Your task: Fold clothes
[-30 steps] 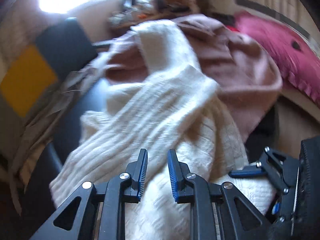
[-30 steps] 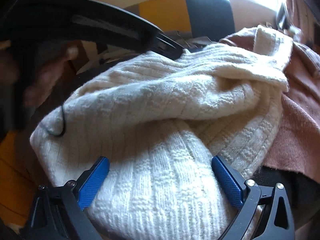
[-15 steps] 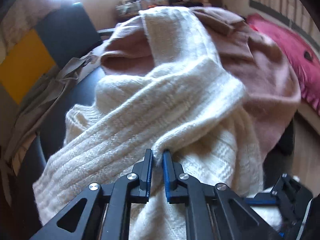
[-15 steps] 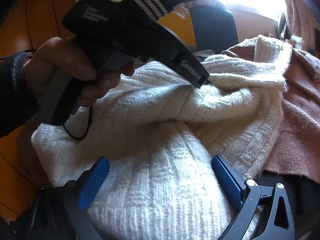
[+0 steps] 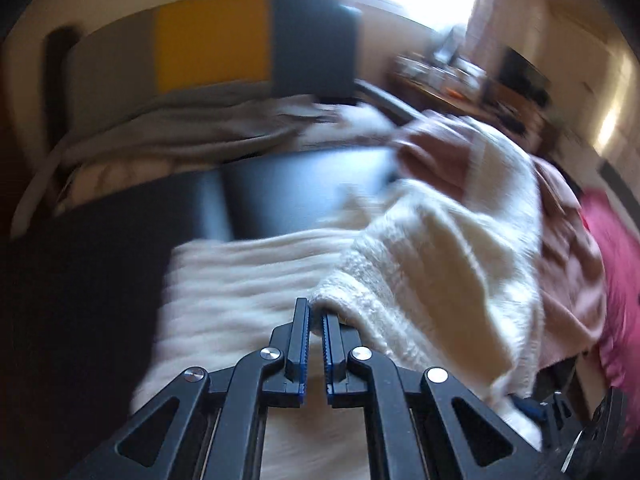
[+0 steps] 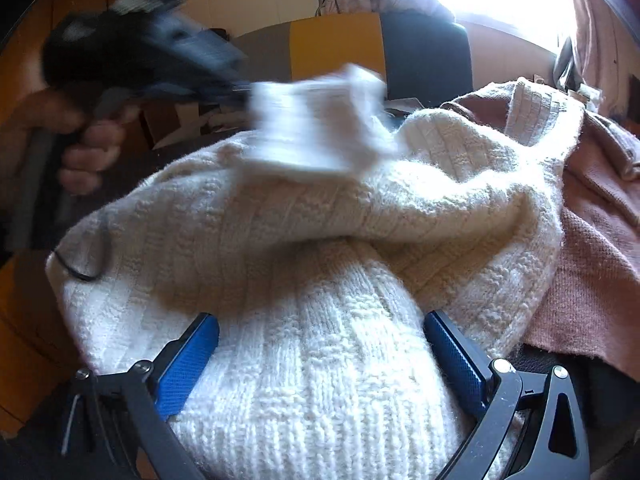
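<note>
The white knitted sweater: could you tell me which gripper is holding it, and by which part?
The left gripper pinches a fold of the white knitted sweater, apparently a sleeve's edge, between its fingers. The right gripper is open around the bulk, holding nothing.

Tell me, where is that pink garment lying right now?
In the right wrist view, the pink garment lies at the right, tucked partly under the white sweater.

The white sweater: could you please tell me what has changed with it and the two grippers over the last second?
The left gripper, open a second ago, closed its jaws on a fold of the white knit sweater and is lifting it up and away to the left; the pinched part shows raised and blurred in the right wrist view. The right gripper stayed open, straddling the sweater's bulk. The pink garment beside it has not moved.
</note>
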`<state>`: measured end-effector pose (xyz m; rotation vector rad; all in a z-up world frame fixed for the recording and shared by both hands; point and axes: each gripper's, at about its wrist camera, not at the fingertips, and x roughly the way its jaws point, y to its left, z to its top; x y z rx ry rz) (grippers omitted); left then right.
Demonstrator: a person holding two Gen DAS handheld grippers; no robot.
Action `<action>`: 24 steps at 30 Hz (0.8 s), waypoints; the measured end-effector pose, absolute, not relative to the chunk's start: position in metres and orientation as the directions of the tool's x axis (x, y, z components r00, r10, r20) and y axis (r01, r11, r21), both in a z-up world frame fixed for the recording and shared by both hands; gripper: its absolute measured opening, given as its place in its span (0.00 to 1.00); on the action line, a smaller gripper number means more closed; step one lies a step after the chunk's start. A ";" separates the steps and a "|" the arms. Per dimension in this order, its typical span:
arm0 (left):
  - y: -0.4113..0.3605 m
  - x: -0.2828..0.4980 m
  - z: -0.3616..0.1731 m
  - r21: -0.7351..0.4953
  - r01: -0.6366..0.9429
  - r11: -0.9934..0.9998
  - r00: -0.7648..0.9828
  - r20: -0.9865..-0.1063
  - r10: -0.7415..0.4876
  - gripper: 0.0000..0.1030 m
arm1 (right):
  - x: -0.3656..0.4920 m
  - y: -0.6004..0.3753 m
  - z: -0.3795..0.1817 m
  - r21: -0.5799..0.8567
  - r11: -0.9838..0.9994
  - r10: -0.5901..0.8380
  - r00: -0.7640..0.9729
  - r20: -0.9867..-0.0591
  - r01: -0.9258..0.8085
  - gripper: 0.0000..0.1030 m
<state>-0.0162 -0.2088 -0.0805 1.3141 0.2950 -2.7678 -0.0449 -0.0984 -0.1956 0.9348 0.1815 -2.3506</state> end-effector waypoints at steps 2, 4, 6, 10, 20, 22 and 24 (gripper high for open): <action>-0.245 0.004 -0.084 -0.175 0.218 -0.960 -0.628 -0.778 -0.001 0.04 | -0.043 -0.101 -0.196 0.075 -0.818 -0.466 -0.579 -0.669 0.571 1.00; -0.278 0.027 -0.089 -0.205 0.290 -0.935 -0.623 -0.782 -0.022 0.04 | -0.043 -0.104 -0.195 0.063 -0.822 -0.453 -0.583 -0.675 0.567 1.00; -0.301 0.049 -0.096 -0.214 0.342 -0.915 -0.614 -0.788 -0.045 0.04 | -0.046 -0.105 -0.193 0.052 -0.824 -0.442 -0.584 -0.681 0.564 1.00; -0.337 0.090 -0.109 -0.218 0.423 -0.879 -0.594 -0.799 -0.088 0.04 | -0.049 -0.108 -0.193 0.041 -0.832 -0.424 -0.587 -0.689 0.553 1.00; -0.418 0.179 -0.153 -0.299 0.631 -0.716 -0.543 -0.829 -0.133 0.05 | -0.052 -0.111 -0.193 0.020 -0.847 -0.386 -0.589 -0.710 0.531 1.00; -0.429 0.199 -0.159 -0.320 0.660 -0.679 -0.534 -0.836 -0.125 0.06 | -0.053 -0.111 -0.193 0.016 -0.850 -0.380 -0.592 -0.711 0.526 1.00; -0.436 0.220 -0.162 -0.341 0.690 -0.639 -0.532 -0.837 -0.128 0.06 | -0.054 -0.112 -0.193 0.012 -0.853 -0.374 -0.595 -0.712 0.521 1.00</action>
